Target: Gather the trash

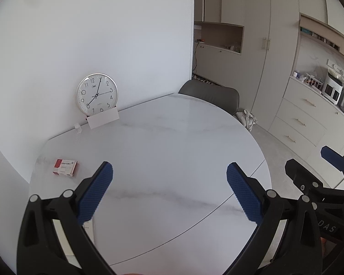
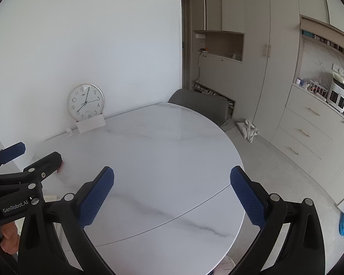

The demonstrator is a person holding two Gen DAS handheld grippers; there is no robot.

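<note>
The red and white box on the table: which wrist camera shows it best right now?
The left wrist view: the red and white box lies fully visible on the table. In the right wrist view, the left gripper hides nearly all of it, leaving a red sliver.

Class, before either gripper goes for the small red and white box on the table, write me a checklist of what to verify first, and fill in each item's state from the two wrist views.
1. Left gripper open and empty: ok, jaws stand wide apart with nothing between them.
2. Right gripper open and empty: ok, same state.
3. Box in sight: ok in the left view; in the right view the left gripper hides nearly all of it.
4. Space around the box: ok, it lies flat with bare table on all sides.
5. Clock and white card out of the way: ok, both stand at the wall, apart from the box.
6. Somewhere to drop the trash: cannot tell, no bin shows in either view.
</note>
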